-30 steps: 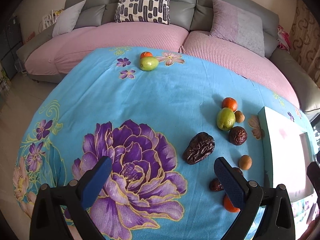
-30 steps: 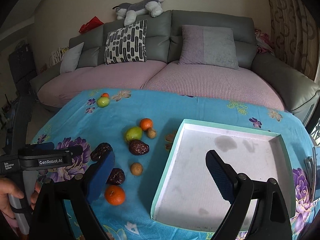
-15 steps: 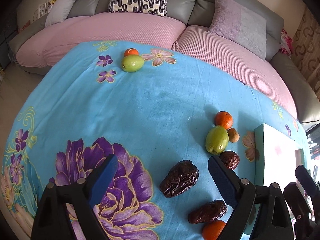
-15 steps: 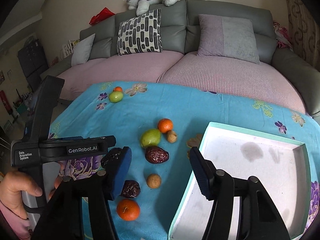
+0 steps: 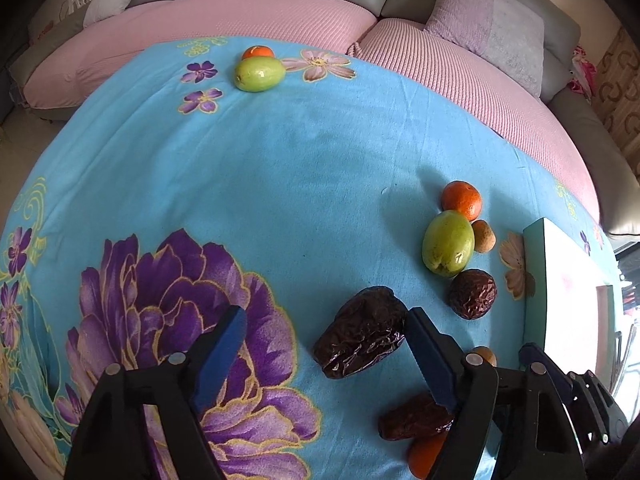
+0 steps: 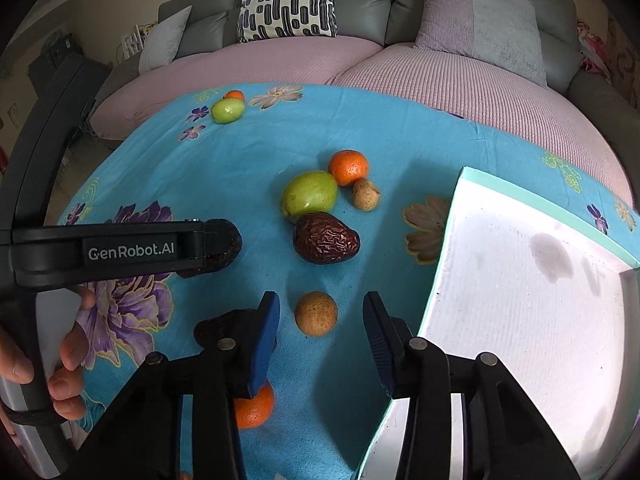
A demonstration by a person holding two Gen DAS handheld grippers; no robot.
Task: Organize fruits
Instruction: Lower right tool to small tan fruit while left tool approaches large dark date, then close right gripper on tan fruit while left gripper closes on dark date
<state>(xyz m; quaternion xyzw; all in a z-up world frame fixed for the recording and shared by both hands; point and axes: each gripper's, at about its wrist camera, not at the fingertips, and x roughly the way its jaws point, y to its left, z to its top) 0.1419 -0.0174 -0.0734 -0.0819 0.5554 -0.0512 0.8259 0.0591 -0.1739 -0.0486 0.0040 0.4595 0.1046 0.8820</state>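
Tray: the teal-rimmed tray (image 6: 448, 216) is sitting at the right of the counter (image 5: 280, 168) with nothing lying in the part of its white floor that is showing; no fruit is sorted yet, by my judgement.
Left tool: you are holding the left tool (image 5: 324, 344) spread wide, low over the blue cloth, with the large dark date (image 5: 360, 332) lying against the inner side of its right finger; nothing is being pinched.
Right tool: you are holding the right tool (image 6: 320, 332) spread, with the small tan fruit (image 6: 316, 313) lying between its fingers but not touching either.
Near cluster: a green fruit (image 6: 309, 194), an orange (image 6: 349, 167), a small tan nut-like fruit (image 6: 365, 195) and a second date (image 6: 326, 238) are waiting beside one another, near the tray.
Under the tools: another orange (image 6: 256, 406) and a dark date (image 5: 416, 420) are lying partly hidden.
Far pair: a green fruit (image 5: 259, 74) and an orange (image 5: 258, 52) are sitting touching, well apart from the tray.
Remaining: nearly everything, I judge; two pickups appear to be starting.
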